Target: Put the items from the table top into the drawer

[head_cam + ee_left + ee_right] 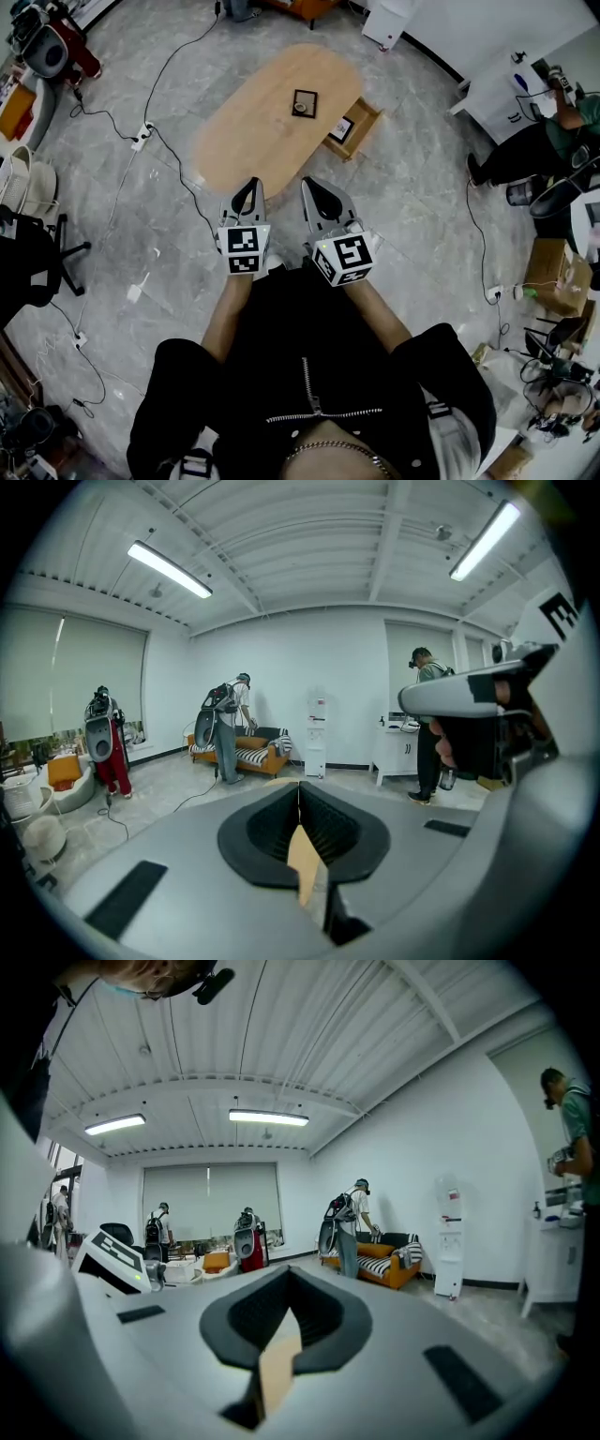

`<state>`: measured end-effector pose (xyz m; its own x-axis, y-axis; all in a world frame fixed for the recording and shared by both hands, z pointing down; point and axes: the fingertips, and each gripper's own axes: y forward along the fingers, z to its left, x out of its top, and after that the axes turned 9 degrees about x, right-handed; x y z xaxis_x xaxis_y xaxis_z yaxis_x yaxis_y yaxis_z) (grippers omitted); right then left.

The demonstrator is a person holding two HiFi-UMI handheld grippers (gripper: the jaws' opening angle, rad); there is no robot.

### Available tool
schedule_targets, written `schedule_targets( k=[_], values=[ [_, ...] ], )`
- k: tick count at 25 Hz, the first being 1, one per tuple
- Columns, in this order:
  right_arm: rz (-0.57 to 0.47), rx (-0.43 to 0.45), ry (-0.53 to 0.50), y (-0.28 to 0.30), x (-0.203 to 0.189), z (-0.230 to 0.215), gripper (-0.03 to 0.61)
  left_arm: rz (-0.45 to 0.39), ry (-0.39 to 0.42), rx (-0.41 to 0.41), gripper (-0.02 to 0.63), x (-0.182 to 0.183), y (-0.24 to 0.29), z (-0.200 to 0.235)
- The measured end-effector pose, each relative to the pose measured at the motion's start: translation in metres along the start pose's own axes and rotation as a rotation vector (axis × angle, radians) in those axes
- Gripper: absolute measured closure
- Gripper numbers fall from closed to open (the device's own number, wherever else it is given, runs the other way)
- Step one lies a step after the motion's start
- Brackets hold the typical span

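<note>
An oval wooden table (272,117) stands ahead of me on the grey floor. A small dark square item (305,103) with a pale round thing on it lies near the table's middle. At the table's right side a wooden drawer (364,131) is pulled open, and a flat framed item (341,128) lies in it. My left gripper (249,187) and right gripper (313,187) hover side by side over the table's near end, well short of the item. Both are shut and hold nothing. Each gripper view shows joined jaws, the left gripper (299,787) and the right gripper (286,1274).
Cables and a power strip (142,137) run over the floor left of the table. An office chair (37,253) stands at far left, cardboard boxes (555,272) at right. A person (534,145) stands at a white desk to the right. Across the room are a sofa (248,752) and other people.
</note>
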<state>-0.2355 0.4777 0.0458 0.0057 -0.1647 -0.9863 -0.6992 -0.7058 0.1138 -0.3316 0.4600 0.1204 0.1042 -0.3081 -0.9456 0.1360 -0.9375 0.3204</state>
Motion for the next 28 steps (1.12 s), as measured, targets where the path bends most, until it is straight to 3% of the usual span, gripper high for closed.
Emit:
schedule_targets(
  k=[10, 18, 28],
  values=[
    [0.050, -0.025, 0.067, 0.004, -0.018, -0.029, 0.569, 0.048, 0.013, -0.078, 0.600, -0.009, 0.032, -0.030],
    [0.079, -0.025, 0.113, 0.016, -0.017, -0.083, 0.569, 0.105, 0.018, -0.116, 0.600, -0.006, 0.075, -0.058],
    [0.087, -0.006, 0.138, 0.018, -0.010, -0.154, 0.569, 0.134, 0.043, -0.096, 0.600, 0.015, 0.129, -0.095]
  ],
)
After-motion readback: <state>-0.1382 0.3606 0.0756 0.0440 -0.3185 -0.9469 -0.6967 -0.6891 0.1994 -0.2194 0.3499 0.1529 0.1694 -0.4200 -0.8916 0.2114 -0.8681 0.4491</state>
